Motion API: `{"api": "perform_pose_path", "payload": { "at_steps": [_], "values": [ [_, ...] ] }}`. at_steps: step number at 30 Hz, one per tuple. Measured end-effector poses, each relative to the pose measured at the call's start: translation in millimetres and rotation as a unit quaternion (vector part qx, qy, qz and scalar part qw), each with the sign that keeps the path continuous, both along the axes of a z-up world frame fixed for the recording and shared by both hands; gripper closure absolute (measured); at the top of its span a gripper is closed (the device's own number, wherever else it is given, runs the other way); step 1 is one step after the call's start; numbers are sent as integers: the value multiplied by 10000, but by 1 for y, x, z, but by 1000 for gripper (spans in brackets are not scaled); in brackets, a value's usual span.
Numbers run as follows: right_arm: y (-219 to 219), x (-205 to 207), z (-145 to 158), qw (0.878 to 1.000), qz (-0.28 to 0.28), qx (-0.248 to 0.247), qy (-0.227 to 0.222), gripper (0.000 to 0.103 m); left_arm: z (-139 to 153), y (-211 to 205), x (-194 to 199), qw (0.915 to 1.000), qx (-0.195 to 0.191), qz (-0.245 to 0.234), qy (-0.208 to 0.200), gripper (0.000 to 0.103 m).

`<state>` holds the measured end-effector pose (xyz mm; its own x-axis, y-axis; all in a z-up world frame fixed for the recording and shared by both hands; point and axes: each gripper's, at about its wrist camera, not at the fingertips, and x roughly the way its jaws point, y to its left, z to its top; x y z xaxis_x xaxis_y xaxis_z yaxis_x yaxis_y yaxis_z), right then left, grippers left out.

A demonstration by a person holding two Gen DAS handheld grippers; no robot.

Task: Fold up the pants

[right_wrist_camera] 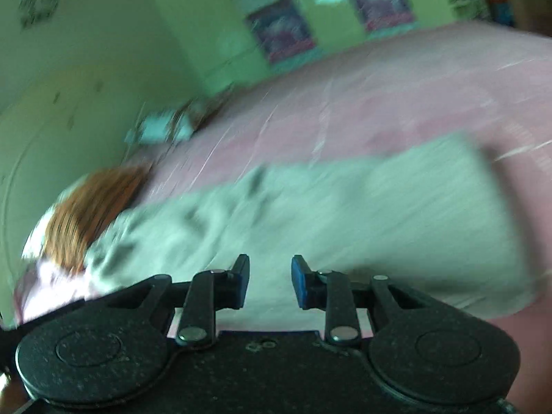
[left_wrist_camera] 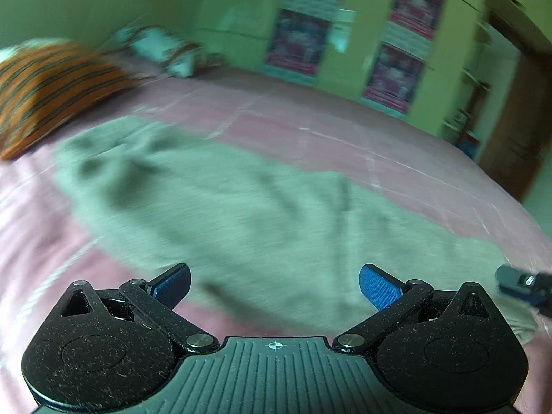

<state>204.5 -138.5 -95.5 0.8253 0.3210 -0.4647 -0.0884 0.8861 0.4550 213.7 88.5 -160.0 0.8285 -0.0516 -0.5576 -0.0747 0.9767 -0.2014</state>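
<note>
The left gripper [left_wrist_camera: 275, 284] has its two blue-padded fingers [left_wrist_camera: 378, 286] spread wide apart, with nothing between them. Directly ahead of and beneath the tips lie the pants [left_wrist_camera: 241, 203] — a pale grey-green garment spread lengthwise across a pink bedsheet [left_wrist_camera: 345, 134], wrinkled toward its far-left end. Off to the right of the right-hand finger, the tip of the other tool shows at the frame edge, over the near-right end of the cloth; whether it touches the fabric cannot be told. Farther out, beyond the left-hand finger, an orange striped pillow [left_wrist_camera: 51, 89] rests on the sheet near the far-left end of the pants, and a white patterned pillow [left_wrist_camera: 155, 48] sits behind it against a green wall [left_wrist_camera: 86, 0]. Straight ahead past the bed stands a green cupboard [left_wrist_camera: 345, 34] with pinkish panels.

The right gripper [right_wrist_camera: 270, 281] holds its fingers [right_wrist_camera: 299, 281] parted by a narrow gap, gripping nothing. This view is heavily blurred. The pants [right_wrist_camera: 345, 220] stretch just ahead of the tips, running from left of the left-hand finger out to the right, where the cloth ends in a squared edge on the bedsheet [right_wrist_camera: 396, 96]. Past the left end sits the orange pillow [right_wrist_camera: 89, 210] — its edge just beside the bunched fabric.
</note>
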Motion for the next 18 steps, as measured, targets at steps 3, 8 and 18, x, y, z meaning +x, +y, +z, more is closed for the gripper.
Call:
{"api": "perform_pose_path", "payload": {
  "at_steps": [3,8,18],
  "values": [
    [-41,-2,-6,9984,-522,-185,133,83,-12,-35,29,9984,360,-148,404,0],
    [-75,6,-22,9954,-501,-166,795,87,-10,-44,41,9974,450,-224,510,0],
    [-94,106,-27,9881,-655,-603,1255,83,2,2,23,9985,511,-72,204,0]
  ]
}}
